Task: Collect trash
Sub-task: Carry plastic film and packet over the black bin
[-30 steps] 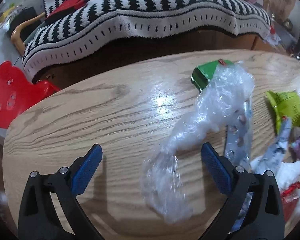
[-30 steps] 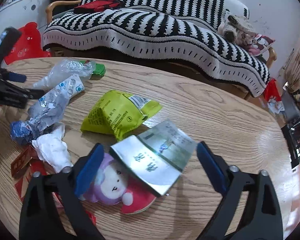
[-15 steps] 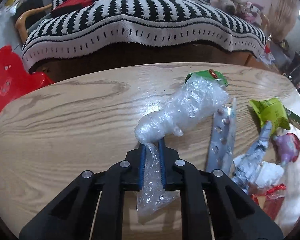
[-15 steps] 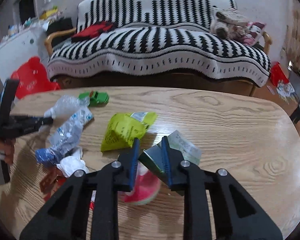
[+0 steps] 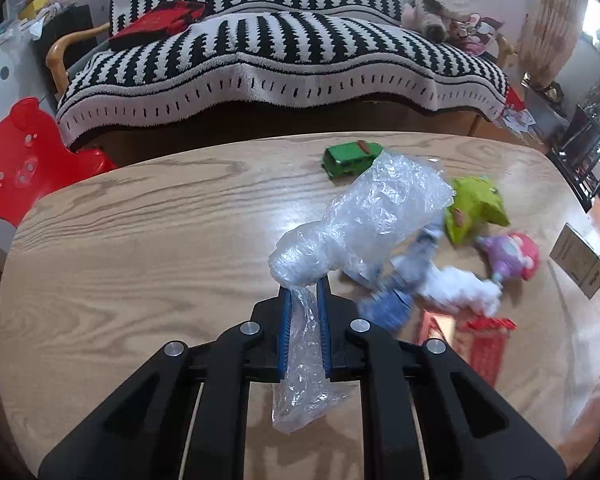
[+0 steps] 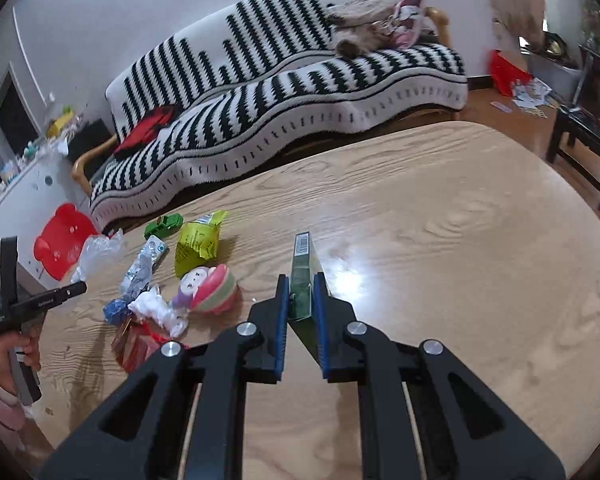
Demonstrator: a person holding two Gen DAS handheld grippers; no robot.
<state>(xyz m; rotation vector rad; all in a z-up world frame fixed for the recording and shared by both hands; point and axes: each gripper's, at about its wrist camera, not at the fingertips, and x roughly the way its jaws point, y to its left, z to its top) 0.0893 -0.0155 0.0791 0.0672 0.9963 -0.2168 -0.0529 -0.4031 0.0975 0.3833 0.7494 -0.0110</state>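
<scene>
- A red bear-shaped stool [image 5: 18,160] stands at the far left, beside the rounded wooden tabletop [image 5: 140,248].
- Behind the tabletop runs a sofa [image 5: 276,60] under a black-and-white striped cover, with a red cloth [image 5: 156,24] on its left end and a heap of soft toys [image 5: 436,12] on its right.
- On the far side of the tabletop sits a green toy car [image 5: 350,159].
- The left claw [image 5: 303,320] is closed on the twisted neck of a clear plastic bag [image 5: 364,220]; the puffy end of the bag sticks out ahead of the tips and the loose tail hangs back between the arms.
- Just right of the bag lies a cluster of trash: a blue-and-white wrapper [image 5: 396,288], a white crumpled tissue [image 5: 460,290], a lime-green snack bag [image 5: 474,208], a pink-and-purple doll-faced toy [image 5: 512,256] and red paper packets [image 5: 486,344] nearest the camera.
- In the right wrist view the same pile lies left of centre, and a hand [image 6: 24,354] at the left edge grips the handle of the other tool.
- The right claw [image 6: 301,312] is closed on a flat green packet [image 6: 305,268], held edge-on above the tabletop, apart from the pile.
- A dark side table [image 6: 588,160] stands on the floor at the far right.
</scene>
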